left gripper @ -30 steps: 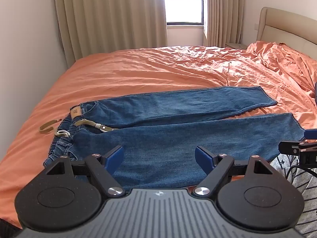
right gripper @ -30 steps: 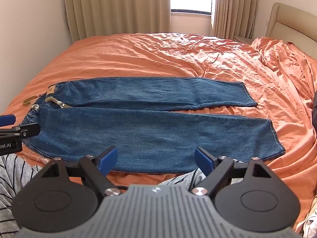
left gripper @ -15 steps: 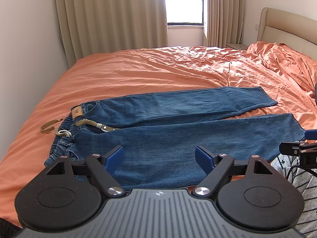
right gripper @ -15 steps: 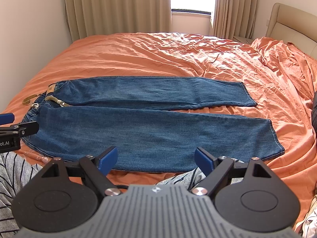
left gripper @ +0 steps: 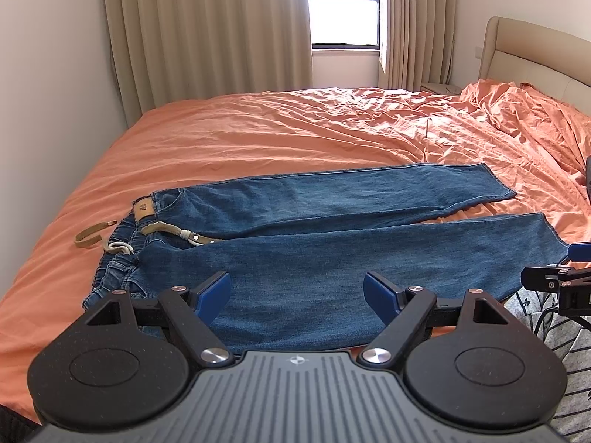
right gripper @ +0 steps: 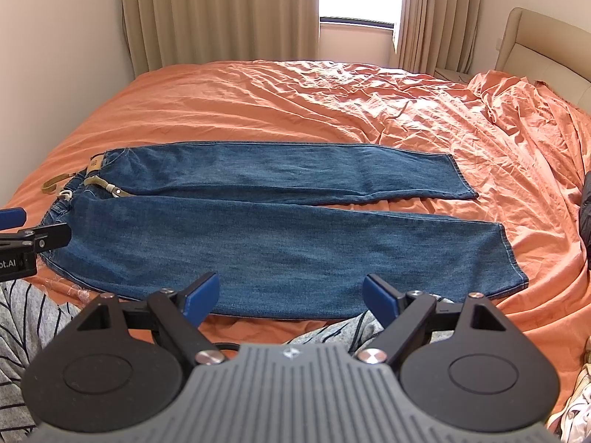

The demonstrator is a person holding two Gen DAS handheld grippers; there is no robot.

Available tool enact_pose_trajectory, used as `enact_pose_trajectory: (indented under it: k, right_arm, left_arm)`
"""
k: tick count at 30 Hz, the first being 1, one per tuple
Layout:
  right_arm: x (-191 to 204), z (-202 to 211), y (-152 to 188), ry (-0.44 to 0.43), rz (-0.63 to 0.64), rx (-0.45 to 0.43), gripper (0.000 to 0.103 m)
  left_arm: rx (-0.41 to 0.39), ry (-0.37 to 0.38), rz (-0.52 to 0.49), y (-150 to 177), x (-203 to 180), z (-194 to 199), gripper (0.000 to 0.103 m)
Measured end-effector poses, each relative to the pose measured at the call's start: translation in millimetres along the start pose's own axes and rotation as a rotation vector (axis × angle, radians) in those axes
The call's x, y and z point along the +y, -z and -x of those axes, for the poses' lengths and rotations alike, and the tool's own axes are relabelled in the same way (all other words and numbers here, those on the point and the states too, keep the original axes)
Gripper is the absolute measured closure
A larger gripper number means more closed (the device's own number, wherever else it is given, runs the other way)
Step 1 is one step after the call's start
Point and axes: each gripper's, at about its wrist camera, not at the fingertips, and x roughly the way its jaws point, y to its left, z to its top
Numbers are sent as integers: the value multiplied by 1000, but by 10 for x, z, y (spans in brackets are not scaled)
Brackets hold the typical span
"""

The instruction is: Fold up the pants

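Both tongs, left (left gripper: 297,293) and right (right gripper: 291,294), hover released over jeans (right gripper: 258,229) (waist patch (left gripper: 144,208) print unreadable).

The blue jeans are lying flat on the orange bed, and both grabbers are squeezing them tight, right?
Not quite. The jeans do lie flat on the orange bed, but neither grabber is squeezing them. The left wrist view shows the left gripper wide open above the denim, and the right wrist view shows the right gripper open too, holding nothing.

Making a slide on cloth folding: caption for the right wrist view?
Open right gripper hovers above unfolded blue jeans lying flat on an orange bedsheet, legs side by side.
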Motion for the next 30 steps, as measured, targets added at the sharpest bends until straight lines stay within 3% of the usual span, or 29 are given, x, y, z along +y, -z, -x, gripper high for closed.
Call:
enact_pose_trajectory:
  k: [30]
  right_arm:
    - [-2, -54, -10, 9, -11, 13, 22]
  left_arm:
    - [6, 1, 0, 58, -15, 3, 8]
